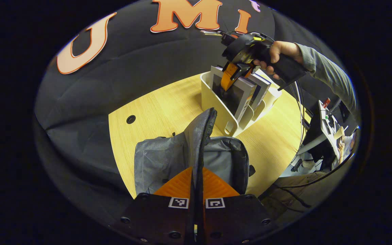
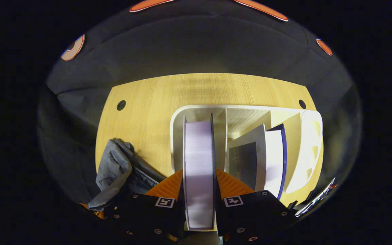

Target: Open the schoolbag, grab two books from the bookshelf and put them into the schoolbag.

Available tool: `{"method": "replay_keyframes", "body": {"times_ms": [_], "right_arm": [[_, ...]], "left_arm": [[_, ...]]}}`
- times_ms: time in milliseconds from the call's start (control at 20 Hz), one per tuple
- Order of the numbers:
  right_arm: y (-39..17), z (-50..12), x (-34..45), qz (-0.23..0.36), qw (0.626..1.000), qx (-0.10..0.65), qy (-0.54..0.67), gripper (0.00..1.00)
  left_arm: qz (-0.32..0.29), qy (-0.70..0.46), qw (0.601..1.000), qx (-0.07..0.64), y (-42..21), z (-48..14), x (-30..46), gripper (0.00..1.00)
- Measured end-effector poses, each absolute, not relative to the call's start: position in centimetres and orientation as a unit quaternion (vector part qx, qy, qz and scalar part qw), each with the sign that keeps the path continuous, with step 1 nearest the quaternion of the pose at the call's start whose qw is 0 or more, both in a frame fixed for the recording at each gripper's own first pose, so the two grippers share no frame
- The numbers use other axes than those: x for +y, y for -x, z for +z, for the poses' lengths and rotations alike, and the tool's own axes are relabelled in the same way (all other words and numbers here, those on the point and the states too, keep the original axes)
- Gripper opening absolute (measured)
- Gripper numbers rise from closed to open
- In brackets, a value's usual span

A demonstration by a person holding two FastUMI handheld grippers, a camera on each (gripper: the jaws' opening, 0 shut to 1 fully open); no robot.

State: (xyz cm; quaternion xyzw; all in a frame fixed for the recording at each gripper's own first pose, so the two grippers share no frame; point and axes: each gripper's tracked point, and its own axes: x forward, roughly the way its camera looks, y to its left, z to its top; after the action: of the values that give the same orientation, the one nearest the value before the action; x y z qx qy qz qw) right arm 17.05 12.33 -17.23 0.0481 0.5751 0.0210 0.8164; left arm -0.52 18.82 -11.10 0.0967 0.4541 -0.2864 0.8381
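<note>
Left gripper (image 1: pixel 196 190): closed on the raised flap of the schoolbag (image 1: pixel 189 153), both orange fingers pressed to the zipper edge, holding it upright above the bag's mouth. Bag itself grey, slumped on the near part of the wooden table (image 1: pixel 155 109), opening toward the rack side.

Right gripper (image 2: pixel 199 194): closed on the top edge of a book (image 2: pixel 199 160), one finger on each cover, page block facing up between them. Also seen from the left gripper view, held by a hand (image 1: pixel 277 54) in a grey sleeve, reaching down from above onto the rack.

Book: standing upright in the left compartment of the white bookshelf (image 2: pixel 179 136), bottom apparently not yet lifted clear. Second book (image 2: pixel 263 156), blue-edged, leaning in the next compartment, apart from the gripped one behind a divider.

Step in hand, by judgement: bag opened and kept open; first book being taken from the shelf. Neither book in the bag yet.

Next move, by judgement: straight lift until the book's lower edge passes the shelf's rim, then a carry toward the bag and a lowering beside the held flap.

Edges and room: shelf wall and divider close on either side of the book, so little sideways allowance until clear. Bare table between shelf and bag, short path. Bag mouth narrow; flap likely needs to be held wide. Table edge near the bag's front; cables and a desk well beyond the table's right side.
</note>
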Motion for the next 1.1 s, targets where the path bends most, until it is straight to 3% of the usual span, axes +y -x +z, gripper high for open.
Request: {"method": "replay_keyframes", "body": {"times_ms": [100, 150, 200, 800, 1100], "right_arm": [[-17.0, -16.0, 12.2, 0.032, 0.822, 0.565, -0.067, 0.37], [-16.9, -15.3, 12.0, 0.036, 0.824, 0.561, -0.075, 0.44], [-16.6, -14.5, 11.8, 0.039, 0.827, 0.554, -0.084, 0.37], [-12.8, -5.3, 9.0, 0.065, 0.866, 0.465, -0.168, 0.35], [-8.9, -3.4, 10.0, 0.095, 0.864, 0.437, -0.231, 0.34]], "left_arm": [[-0.284, -0.094, 0.837, 0.459, 0.6, -11.4, 18.9, 0.04], [-0.283, -0.094, 0.837, 0.460, 0.5, -11.4, 18.9, 0.04], [-0.283, -0.095, 0.836, 0.461, 0.6, -11.5, 18.8, 0.04], [-0.276, -0.096, 0.837, 0.462, 0.9, -11.9, 18.5, 0.04], [-0.273, -0.088, 0.840, 0.461, 0.9, -12.0, 18.8, 0.04]]}}
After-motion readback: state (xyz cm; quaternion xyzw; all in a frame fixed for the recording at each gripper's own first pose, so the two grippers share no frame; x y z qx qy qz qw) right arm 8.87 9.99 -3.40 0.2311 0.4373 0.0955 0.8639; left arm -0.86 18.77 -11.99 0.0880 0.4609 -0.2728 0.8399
